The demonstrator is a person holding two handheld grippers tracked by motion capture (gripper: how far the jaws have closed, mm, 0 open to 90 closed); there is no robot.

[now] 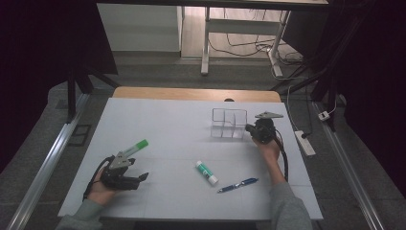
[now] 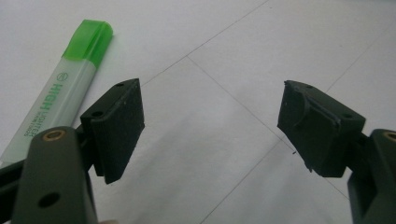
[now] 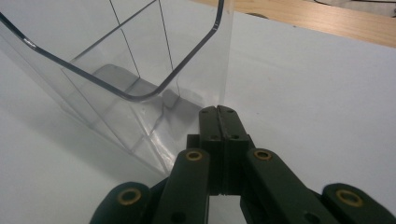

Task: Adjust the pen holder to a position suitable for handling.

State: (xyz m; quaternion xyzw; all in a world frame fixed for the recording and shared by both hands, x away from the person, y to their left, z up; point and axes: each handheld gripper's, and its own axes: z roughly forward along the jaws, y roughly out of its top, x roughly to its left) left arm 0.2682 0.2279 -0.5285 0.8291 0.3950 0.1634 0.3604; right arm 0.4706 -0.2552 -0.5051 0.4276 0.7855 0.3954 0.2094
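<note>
A clear plastic organizer (image 1: 229, 123) with dividers stands on the white table at the back right. My right gripper (image 1: 249, 128) meets its right wall; in the right gripper view the jaws (image 3: 218, 112) are pressed together, with the edge of the organizer's corner wall (image 3: 226, 70) running down into their tips. At the front left, my left gripper (image 1: 142, 178) is held low over the table with its jaws wide apart and nothing between them (image 2: 210, 126). A green-capped highlighter (image 1: 134, 148) (image 2: 70, 88) lies just beyond it, outside the left jaw.
A glue stick with a green label (image 1: 206, 172) and a blue pen (image 1: 238, 184) lie at the front middle of the white table top (image 1: 167, 124). A wooden edge (image 1: 191, 93) borders the far side. A power strip (image 1: 305, 143) lies on the floor to the right.
</note>
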